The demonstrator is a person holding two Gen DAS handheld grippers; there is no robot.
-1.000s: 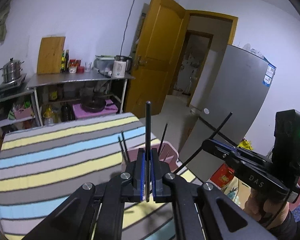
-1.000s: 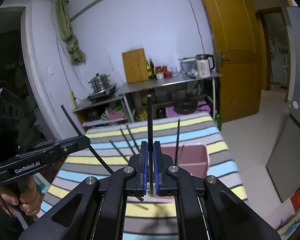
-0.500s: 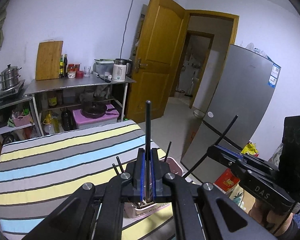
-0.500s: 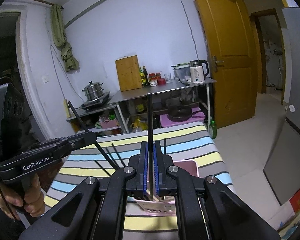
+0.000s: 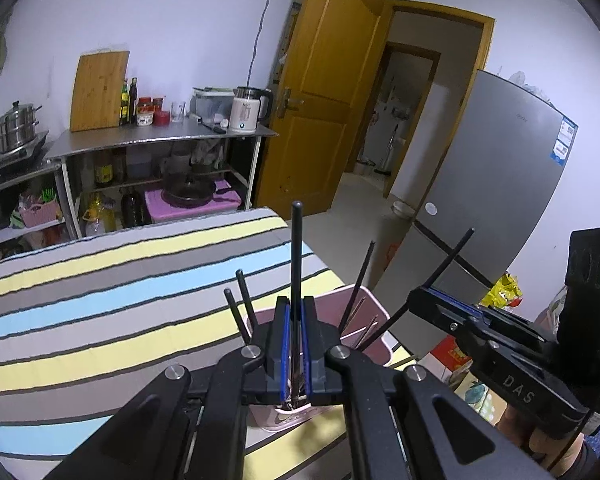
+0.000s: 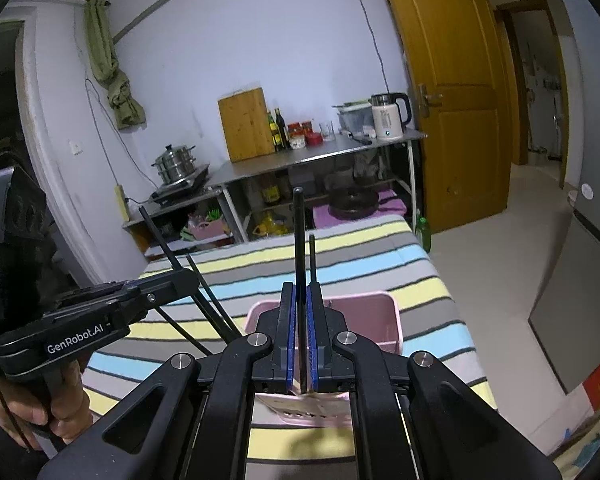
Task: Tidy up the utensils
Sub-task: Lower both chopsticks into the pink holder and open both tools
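My left gripper [image 5: 294, 346] is shut on a black chopstick [image 5: 296, 264] that stands upright over the pink utensil holder [image 5: 374, 338]. My right gripper [image 6: 300, 344] is shut on another black chopstick [image 6: 298, 240], also upright above the pink holder [image 6: 380, 316]. Several black chopsticks [image 5: 243, 304] lean inside the holder. The right gripper also shows in the left wrist view [image 5: 428, 308] at the right, with its chopstick slanting down toward the holder. The left gripper also shows in the right wrist view [image 6: 179, 280] at the left.
The holder stands near the right edge of a table with a striped cloth [image 5: 99, 280]. Behind are a steel shelf [image 5: 159, 140] with a kettle, cutting board and pots, a wooden door [image 5: 324, 100] and a grey fridge [image 5: 492, 184].
Both grippers have come down and closer to the pink holder, with the chopsticks still held. The holder now sits right under both sets of fingers.
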